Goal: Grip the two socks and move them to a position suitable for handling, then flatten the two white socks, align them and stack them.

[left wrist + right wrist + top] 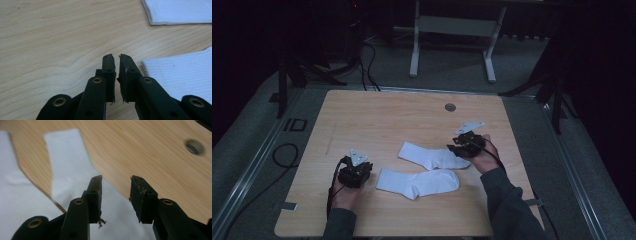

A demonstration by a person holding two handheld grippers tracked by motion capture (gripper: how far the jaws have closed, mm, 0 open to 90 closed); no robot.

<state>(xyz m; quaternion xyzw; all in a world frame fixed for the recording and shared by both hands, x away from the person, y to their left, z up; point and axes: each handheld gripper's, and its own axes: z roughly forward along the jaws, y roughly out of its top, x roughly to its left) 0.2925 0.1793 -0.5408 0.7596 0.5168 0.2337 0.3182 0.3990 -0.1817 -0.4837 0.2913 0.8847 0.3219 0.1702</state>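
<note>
Two white socks lie side by side in the middle of the wooden table (pixel 387 115): the far sock (pixel 432 156) and the near sock (pixel 417 183). My left gripper (pixel 357 170) rests just left of the near sock's cuff. In the left gripper view it (pixel 117 57) is shut with nothing in it, and the near sock (pixel 180 72) and far sock (pixel 178 11) lie to its right. My right gripper (pixel 462 146) hovers over the far sock's right end. Its jaws (pixel 116 178) stand open and hold nothing, with the far sock (pixel 67 162) beneath and the near sock (pixel 15 195) at left.
A round cable hole (pixel 450 107) (pixel 194 146) sits in the table near its far edge. Beyond the table stands a white desk frame (pixel 414 45) on a grey floor. Black cables (pixel 284 155) and dark stands lie to the left.
</note>
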